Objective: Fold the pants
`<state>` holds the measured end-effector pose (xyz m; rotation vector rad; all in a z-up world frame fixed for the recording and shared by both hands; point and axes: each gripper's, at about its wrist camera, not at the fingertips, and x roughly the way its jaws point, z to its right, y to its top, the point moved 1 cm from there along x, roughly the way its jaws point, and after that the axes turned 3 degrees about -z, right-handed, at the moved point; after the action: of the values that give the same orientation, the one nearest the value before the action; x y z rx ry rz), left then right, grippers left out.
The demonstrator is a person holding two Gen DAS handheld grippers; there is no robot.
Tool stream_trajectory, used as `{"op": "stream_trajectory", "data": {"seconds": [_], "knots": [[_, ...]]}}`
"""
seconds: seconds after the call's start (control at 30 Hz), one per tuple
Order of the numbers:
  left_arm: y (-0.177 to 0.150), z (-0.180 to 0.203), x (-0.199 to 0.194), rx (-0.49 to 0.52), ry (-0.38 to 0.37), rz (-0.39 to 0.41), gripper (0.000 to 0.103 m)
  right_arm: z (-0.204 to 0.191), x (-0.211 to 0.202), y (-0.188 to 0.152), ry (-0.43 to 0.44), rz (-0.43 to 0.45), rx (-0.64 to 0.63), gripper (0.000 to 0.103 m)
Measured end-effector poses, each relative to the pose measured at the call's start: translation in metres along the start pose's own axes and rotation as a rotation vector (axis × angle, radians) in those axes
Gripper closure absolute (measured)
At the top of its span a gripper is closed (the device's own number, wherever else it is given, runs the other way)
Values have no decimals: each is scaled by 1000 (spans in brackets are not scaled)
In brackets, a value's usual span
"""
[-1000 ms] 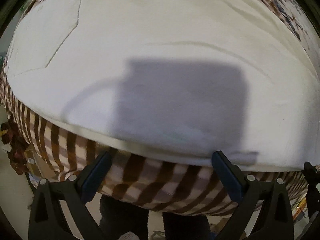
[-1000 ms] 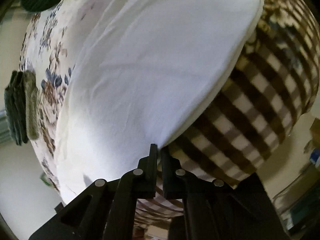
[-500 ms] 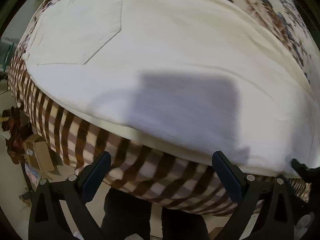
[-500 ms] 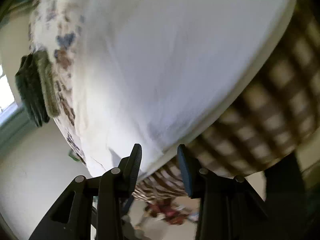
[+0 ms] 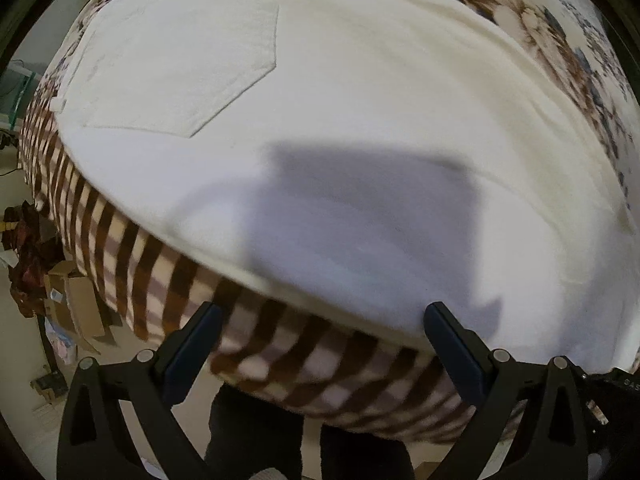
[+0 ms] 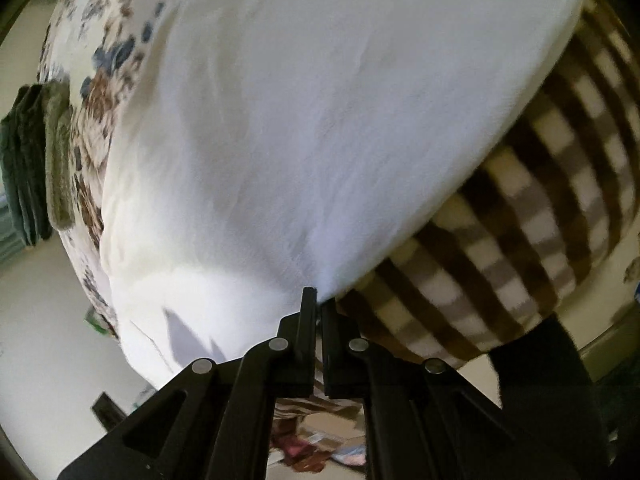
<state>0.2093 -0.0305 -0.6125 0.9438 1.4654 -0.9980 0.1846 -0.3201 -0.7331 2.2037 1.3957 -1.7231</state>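
White pants [image 5: 340,128] lie spread flat on a bed, back pocket [image 5: 180,68] up at the left. My left gripper [image 5: 320,336] is open and empty, its fingers over the near hem edge and the checked blanket. In the right wrist view the pants [image 6: 320,120] fill the middle. My right gripper [image 6: 318,304] is shut, with its tips at the near corner of the white cloth; the pinch itself is too blurred to confirm.
A brown and cream checked blanket [image 5: 160,280] hangs over the bed's near side. A floral sheet [image 5: 580,60] lies beyond the pants. A folded green towel [image 6: 36,160] sits at the bed's far edge. Cardboard boxes [image 5: 68,304] stand on the floor at left.
My right gripper was shut, opened half a second ago, and has shut again at the pants' corner. My left gripper stayed open and drew back, bringing the pocket into view.
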Motion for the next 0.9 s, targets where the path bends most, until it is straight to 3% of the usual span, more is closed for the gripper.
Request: {"op": "stream_trajectory", "data": {"seconds": [0.1, 0.13, 0.27, 0.33, 0.37, 0.47, 0.6, 0.67, 0.73, 0.83, 0.9], "knots": [[10, -4, 22, 6, 8, -33, 0, 5, -5, 5, 49, -43, -23, 91], [11, -7, 27, 2, -4, -46, 0, 8, -15, 5, 47, -30, -47, 84], [9, -13, 22, 26, -7, -40, 0, 35, -76, 17, 18, 146, -82, 54], [8, -9, 7, 40, 10, 1, 1, 55, -107, 32, 31, 255, -40, 49], [8, -4, -4, 43, -5, 30, 1, 73, -126, 43, 32, 321, -11, 43], [12, 28, -32, 82, -68, 107, 1, 119, -155, 76, 45, 445, 77, 37], [15, 86, -24, 173, -113, 107, 0, 161, -158, 128, 206, 470, 139, 37], [15, 106, -16, 209, -112, 110, 0, 166, -161, 143, 346, 515, 115, 41], [13, 126, -7, 258, -115, 122, 0, 166, -168, 153, 427, 556, 66, 42], [9, 144, 9, 318, -45, 145, 0, 162, -163, 169, 462, 549, 39, 42], [9, 143, 18, 319, -32, 159, 0, 159, -157, 178, 487, 556, 65, 51]]}}
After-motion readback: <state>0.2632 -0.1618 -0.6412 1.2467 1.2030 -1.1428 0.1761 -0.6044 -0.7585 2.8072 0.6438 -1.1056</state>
